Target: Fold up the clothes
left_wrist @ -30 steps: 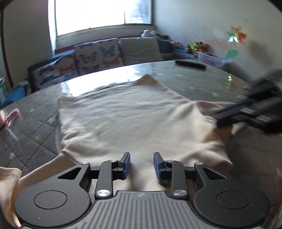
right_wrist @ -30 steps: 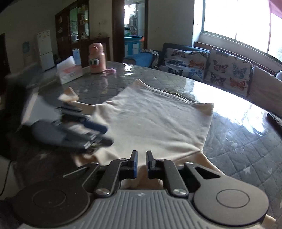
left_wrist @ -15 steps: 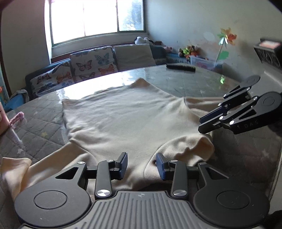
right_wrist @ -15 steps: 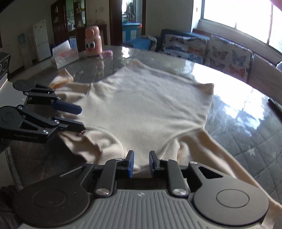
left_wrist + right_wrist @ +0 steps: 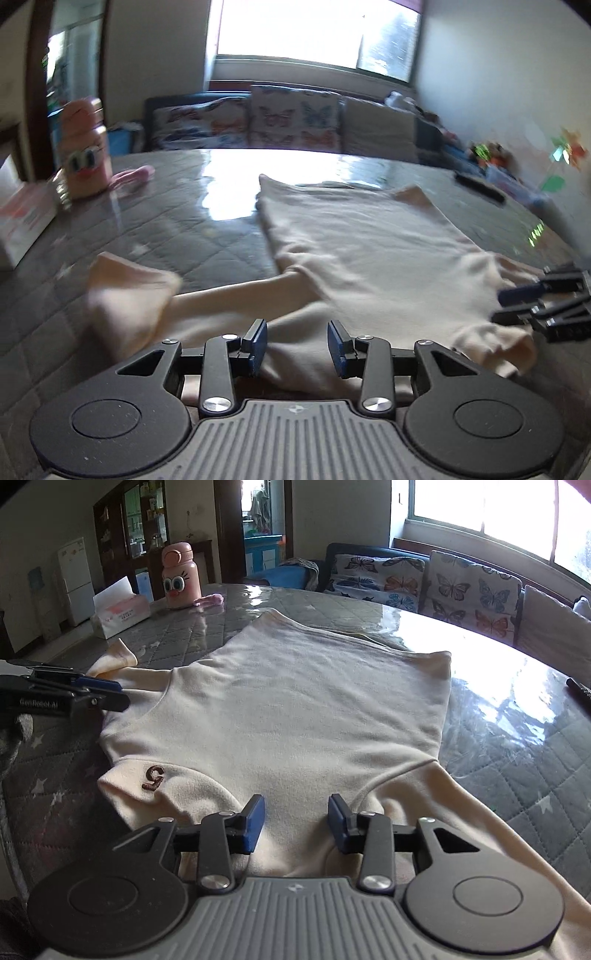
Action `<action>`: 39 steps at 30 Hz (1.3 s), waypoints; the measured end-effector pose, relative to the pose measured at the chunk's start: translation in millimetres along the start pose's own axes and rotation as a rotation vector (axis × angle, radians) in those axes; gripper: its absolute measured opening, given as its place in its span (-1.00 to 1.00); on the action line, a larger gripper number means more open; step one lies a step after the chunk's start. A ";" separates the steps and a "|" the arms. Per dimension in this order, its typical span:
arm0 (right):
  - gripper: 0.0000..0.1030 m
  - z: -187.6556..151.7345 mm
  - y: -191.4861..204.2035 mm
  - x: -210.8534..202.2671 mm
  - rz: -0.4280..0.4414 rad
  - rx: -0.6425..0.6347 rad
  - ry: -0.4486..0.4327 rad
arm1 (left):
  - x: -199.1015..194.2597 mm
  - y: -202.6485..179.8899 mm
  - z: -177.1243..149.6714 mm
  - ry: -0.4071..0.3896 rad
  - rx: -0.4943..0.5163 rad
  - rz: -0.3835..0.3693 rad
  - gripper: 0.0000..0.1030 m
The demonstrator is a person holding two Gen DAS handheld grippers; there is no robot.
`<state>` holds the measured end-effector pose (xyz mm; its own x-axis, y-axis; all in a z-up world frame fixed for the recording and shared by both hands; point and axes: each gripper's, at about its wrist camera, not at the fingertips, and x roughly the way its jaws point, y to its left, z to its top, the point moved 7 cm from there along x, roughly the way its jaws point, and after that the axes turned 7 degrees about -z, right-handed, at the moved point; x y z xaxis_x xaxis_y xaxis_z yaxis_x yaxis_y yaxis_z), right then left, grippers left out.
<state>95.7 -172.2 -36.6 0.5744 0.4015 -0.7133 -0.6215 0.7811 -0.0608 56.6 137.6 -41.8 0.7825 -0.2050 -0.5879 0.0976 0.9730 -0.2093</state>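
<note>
A cream long-sleeved top (image 5: 295,709) lies flat on the grey quilted table (image 5: 517,738), with a small brown "G" mark (image 5: 154,777) near its neck edge. My right gripper (image 5: 296,821) is open over the near shoulder, nothing between its jaws. My left gripper (image 5: 297,347) is open over the near edge of the top (image 5: 369,251), beside the left sleeve (image 5: 140,295) that trails to the left. The left gripper also shows in the right wrist view (image 5: 107,692) at the left sleeve. The right gripper shows in the left wrist view (image 5: 517,304).
A pink cartoon bottle (image 5: 181,576) and a tissue box (image 5: 120,611) stand at the table's far left. A black remote (image 5: 480,186) lies at the far right. A sofa with butterfly cushions (image 5: 424,579) runs behind the table.
Both grippers have opened wider. The left wrist view has swung to the left, toward the left sleeve. The right gripper has settled lower over the shoulder, and the neck edge lies flatter.
</note>
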 end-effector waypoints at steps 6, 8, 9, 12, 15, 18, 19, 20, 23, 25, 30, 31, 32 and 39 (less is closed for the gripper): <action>-0.13 6.8 5.2 3.1 0.004 -0.010 -0.010 | 1.1 36.1 5.2 -0.014 -0.098 0.102 -0.23; -0.12 7.8 6.3 7.0 0.005 -0.009 -0.007 | 1.1 45.6 3.4 -0.018 -0.067 0.182 -0.23; -0.10 7.9 6.9 8.7 0.004 -0.008 -0.006 | 0.3 50.1 1.9 -0.020 -0.054 0.215 -0.23; -0.08 8.3 6.2 9.4 0.007 -0.006 -0.004 | -7.8 65.4 -1.1 -0.042 -0.024 0.325 -0.23; -0.06 8.4 6.1 10.2 0.006 -0.012 0.000 | -14.3 86.5 -2.4 -0.052 -0.013 0.430 -0.23; -0.02 9.1 6.8 11.2 0.002 -0.019 0.004 | -23.1 111.2 -4.7 -0.057 -0.029 0.523 -0.22; -0.02 9.3 7.1 11.5 0.000 -0.021 0.005 | -26.4 119.0 -5.4 -0.058 -0.039 0.544 -0.22; -0.01 9.5 7.1 11.6 0.000 -0.021 0.006 | -30.0 126.4 -5.6 -0.058 -0.051 0.566 -0.19; -0.01 10.1 7.3 12.0 -0.001 -0.021 0.008 | -39.6 143.0 -5.8 -0.063 -0.103 0.579 -0.20; 0.01 10.5 7.5 12.4 -0.002 -0.021 0.009 | -41.0 146.3 -5.8 -0.062 -0.123 0.534 -0.08; 0.04 12.2 8.4 13.8 -0.006 -0.025 0.014 | -34.1 145.7 -1.2 -0.057 -0.102 0.455 -0.13; 0.04 12.4 8.6 13.9 -0.006 -0.026 0.015 | -32.2 144.6 0.7 -0.054 -0.095 0.436 -0.41; 0.04 12.4 8.5 14.0 -0.007 -0.026 0.015 | -30.2 143.4 2.6 -0.050 -0.087 0.418 -0.63; 0.06 13.4 8.8 15.2 -0.008 -0.026 0.018 | -18.4 135.8 30.9 -0.071 0.092 0.497 -0.90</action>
<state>106.1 -152.8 -38.6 0.5700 0.3867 -0.7250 -0.6307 0.7714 -0.0843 74.4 276.8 -35.3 0.7877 0.2895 -0.5437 -0.2457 0.9571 0.1536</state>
